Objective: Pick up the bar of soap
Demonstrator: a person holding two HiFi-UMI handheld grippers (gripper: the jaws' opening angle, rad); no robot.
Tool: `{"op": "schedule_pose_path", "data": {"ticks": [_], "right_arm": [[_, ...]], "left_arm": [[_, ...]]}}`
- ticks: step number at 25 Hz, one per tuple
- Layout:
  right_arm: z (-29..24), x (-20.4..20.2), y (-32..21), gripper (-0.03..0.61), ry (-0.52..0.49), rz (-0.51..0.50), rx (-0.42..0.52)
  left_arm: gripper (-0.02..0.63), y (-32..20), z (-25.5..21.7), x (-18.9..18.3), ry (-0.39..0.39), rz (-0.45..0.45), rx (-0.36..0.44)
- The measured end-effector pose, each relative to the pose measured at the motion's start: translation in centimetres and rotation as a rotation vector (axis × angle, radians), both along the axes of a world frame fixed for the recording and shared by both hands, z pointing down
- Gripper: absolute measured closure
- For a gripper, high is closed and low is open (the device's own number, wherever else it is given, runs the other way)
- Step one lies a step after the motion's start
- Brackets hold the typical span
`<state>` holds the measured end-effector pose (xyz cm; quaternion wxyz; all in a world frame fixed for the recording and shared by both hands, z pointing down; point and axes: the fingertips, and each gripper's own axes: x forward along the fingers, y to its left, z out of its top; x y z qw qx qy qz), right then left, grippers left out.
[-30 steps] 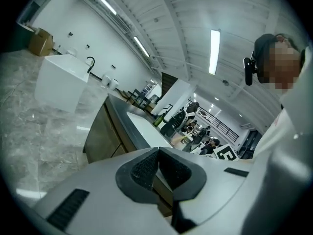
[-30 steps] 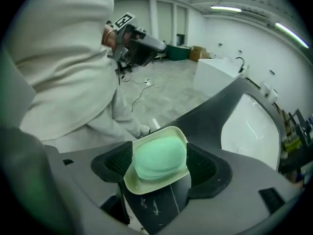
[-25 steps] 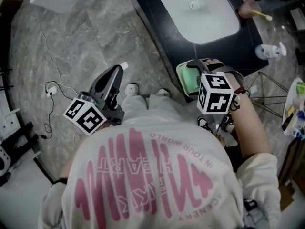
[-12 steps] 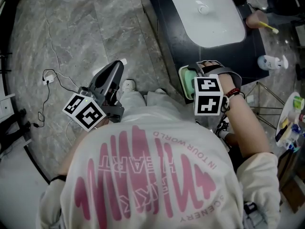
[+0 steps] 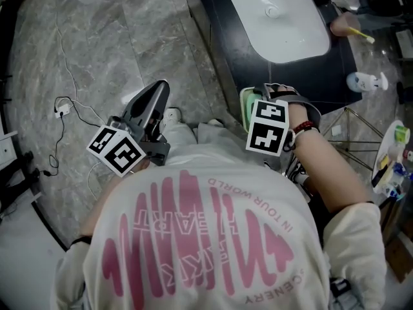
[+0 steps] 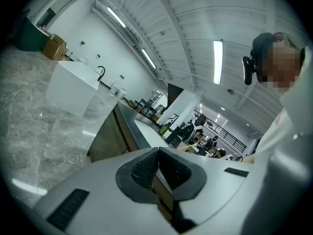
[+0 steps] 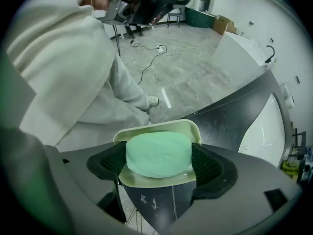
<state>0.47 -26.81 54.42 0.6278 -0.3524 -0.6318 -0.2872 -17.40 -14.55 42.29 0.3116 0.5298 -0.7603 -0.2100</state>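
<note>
The pale green bar of soap (image 7: 159,153) lies in a cream soap dish (image 7: 161,180) at the edge of the dark counter (image 7: 230,111). In the right gripper view my right gripper (image 7: 159,161) has a black pad against each side of the bar, shut on it. The head view shows only a green sliver of the soap dish (image 5: 248,106) beside the right gripper's marker cube (image 5: 268,128). My left gripper (image 5: 153,108) hangs over the grey floor, away from the counter. Its pads (image 6: 146,168) meet with nothing between them.
A white basin (image 5: 277,18) is set in the dark counter (image 5: 222,50). At the counter's right end stand a cup with a toothbrush (image 5: 345,23) and a white bottle (image 5: 361,81). A wire rack (image 5: 361,131) stands beside my right arm. A cable (image 5: 64,112) lies on the floor.
My right gripper has shifted left and a little forward over the soap dish, covering more of it. The left gripper has stayed about where it was.
</note>
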Motion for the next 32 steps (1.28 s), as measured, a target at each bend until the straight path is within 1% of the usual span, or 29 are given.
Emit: {"op": "schedule_pose_path", "data": {"ticks": [1,6,9,15,18,23,27,30,32], "right_arm": [[0.0,-0.1,0.1,0.173,-0.009,0.015,-0.012],[0.1,-0.2,0.2,0.172,-0.06,0.03,-0.072],[0.1,-0.3,-0.1,0.172,-0.093,0.088,-0.084],[-0.4,-0.4,-0.7,0.172,-0.134,0.204,-0.064],[-1.0,-0.7,-1.2,0.173,-0.154,0.26,-0.083],[-2.4,-1.5,-1.5,0.173,-0.189,0.364,-0.138],[-3.5,-2.2,-1.3,0.173,-0.226,0.446,-0.209],[-4.5,-2.7,-1.5,0.173,-0.272,0.54,-0.28],[-5.2,-2.8,-1.8,0.173,-0.301,0.625,-0.339]], "left_arm": [[0.604,0.2,0.1,-0.1,0.002,-0.003,0.0],[0.604,1.3,0.6,-0.6,0.006,-0.015,-0.003],[0.604,1.7,0.7,-0.7,0.004,-0.012,0.0],[0.604,2.7,0.8,-1.5,-0.001,-0.018,-0.005],[0.604,2.4,0.7,-1.3,-0.001,-0.006,-0.005],[0.604,1.6,0.4,-0.8,-0.005,0.018,-0.001],[0.604,1.4,0.0,-1.0,-0.016,0.025,-0.001],[0.604,1.4,-0.3,-1.0,-0.025,0.034,-0.003],[0.604,1.2,-0.5,-1.0,-0.031,0.043,-0.003]]}}
